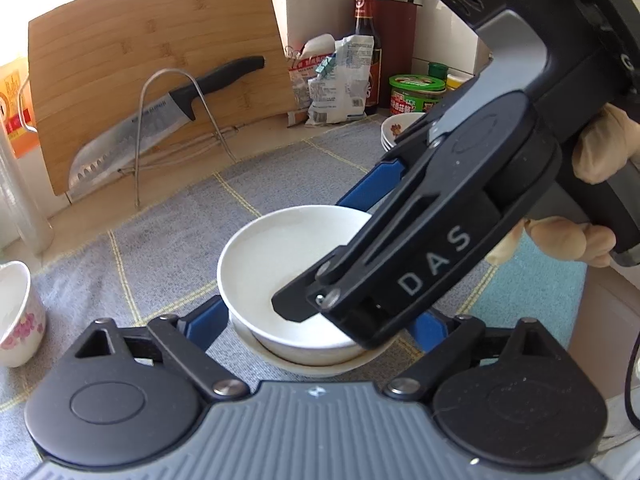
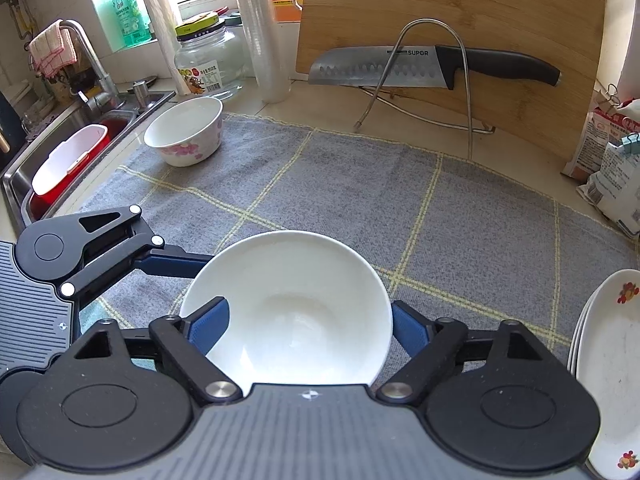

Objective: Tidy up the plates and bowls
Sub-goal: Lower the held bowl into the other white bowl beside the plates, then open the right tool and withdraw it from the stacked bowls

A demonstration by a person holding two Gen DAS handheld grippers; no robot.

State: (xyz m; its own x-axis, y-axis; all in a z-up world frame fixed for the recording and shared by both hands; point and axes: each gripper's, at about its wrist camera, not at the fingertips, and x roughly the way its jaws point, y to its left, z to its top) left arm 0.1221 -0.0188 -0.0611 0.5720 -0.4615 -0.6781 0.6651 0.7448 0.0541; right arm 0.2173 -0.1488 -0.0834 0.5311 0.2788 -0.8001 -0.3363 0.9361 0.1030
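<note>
Two plain white bowls sit nested on the grey checked cloth: an upper bowl inside a lower bowl. My left gripper stands open, with its blue fingers on either side of the stack. My right gripper is open too. In the left wrist view it comes in from the upper right, one fingertip inside the upper bowl and the other beyond the far rim. A floral bowl stands at the cloth's far left. Floral plates are stacked on the right.
A bamboo cutting board leans at the back with a large knife on a wire rack. A sink lies to the left, with jars and a film roll behind it. Bags, a bottle and tins crowd the back right corner.
</note>
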